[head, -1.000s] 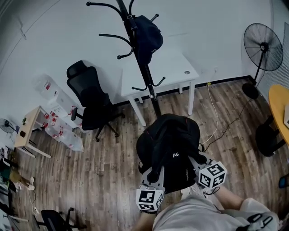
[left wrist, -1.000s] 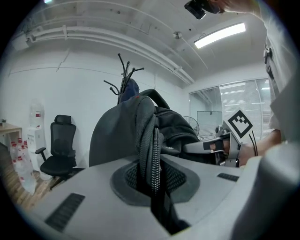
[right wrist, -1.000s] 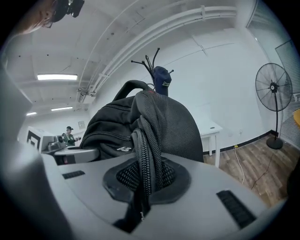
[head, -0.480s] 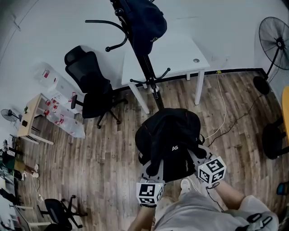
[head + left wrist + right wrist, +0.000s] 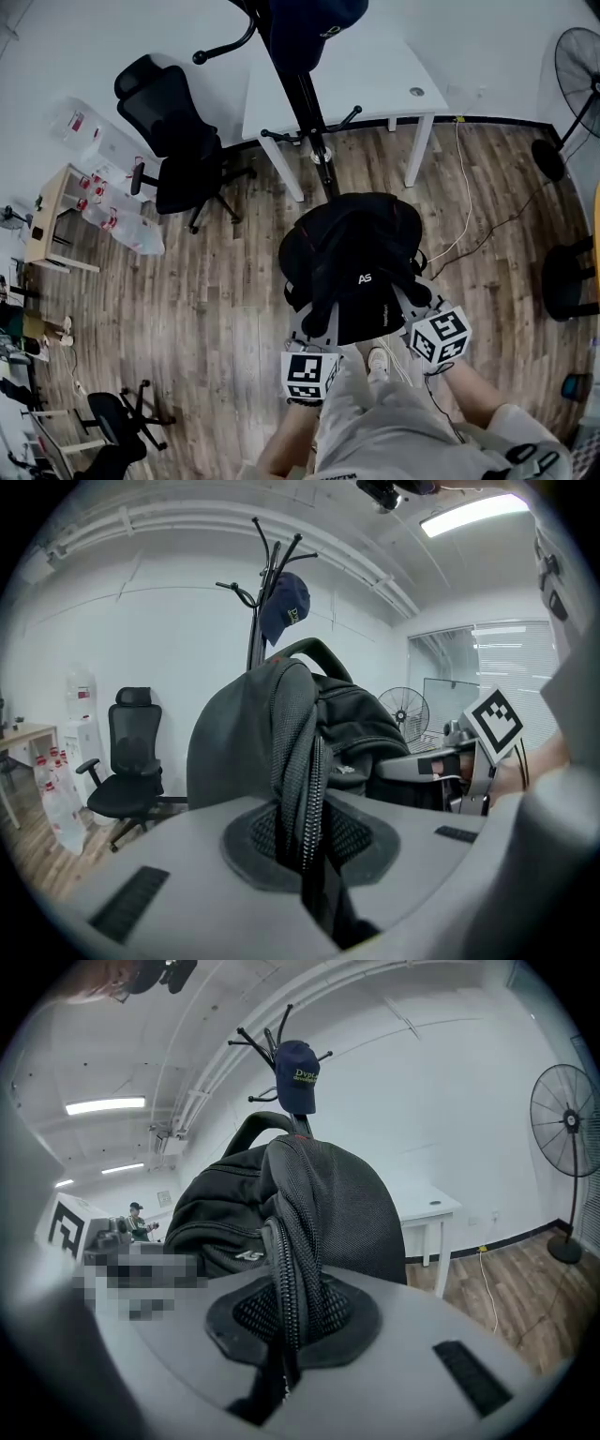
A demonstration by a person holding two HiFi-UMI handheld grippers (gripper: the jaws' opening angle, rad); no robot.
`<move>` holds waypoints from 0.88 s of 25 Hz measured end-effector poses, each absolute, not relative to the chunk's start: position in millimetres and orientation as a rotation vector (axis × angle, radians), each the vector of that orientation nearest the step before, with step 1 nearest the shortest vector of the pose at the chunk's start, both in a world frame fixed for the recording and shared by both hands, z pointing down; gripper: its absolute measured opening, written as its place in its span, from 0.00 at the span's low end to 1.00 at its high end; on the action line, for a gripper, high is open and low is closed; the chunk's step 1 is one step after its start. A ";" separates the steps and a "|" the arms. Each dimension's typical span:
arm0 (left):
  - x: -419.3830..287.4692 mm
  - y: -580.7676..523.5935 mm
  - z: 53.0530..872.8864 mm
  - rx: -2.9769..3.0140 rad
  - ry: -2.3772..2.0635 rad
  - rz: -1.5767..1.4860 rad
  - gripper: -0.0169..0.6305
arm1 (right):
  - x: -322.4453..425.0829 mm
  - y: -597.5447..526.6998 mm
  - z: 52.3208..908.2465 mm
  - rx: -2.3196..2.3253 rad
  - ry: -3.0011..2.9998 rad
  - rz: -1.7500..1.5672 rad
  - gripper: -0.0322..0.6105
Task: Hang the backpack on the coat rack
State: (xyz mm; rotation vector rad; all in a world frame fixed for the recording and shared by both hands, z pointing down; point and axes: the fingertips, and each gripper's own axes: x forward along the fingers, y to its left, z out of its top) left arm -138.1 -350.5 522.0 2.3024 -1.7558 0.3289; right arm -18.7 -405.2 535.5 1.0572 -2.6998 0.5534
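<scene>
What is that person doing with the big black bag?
A person is holding a black backpack out in front with two grippers. The left gripper is shut on one shoulder strap, and the right gripper on the other. The coat rack stands just ahead, beside a white table, with a dark cap on it. The backpack is not hung yet.

White "AS" on backpack; cap lettering too small.

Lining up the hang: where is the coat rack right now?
Head view, top centre: the coat rack stands at the white table's front edge, right of the black office chair, just beyond the held backpack.
</scene>
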 end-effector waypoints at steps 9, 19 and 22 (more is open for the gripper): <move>-168.1 -398.5 551.3 2.288 -1.712 0.349 0.08 | -44.9 -446.4 566.1 1.076 -2.635 0.582 0.10; -196.5 -441.5 587.0 2.273 -1.685 0.334 0.08 | -71.9 -484.9 601.2 1.089 -2.604 0.615 0.10; -200.9 -454.8 595.7 2.284 -1.676 0.335 0.08 | -76.4 -498.6 611.9 1.097 -2.594 0.637 0.10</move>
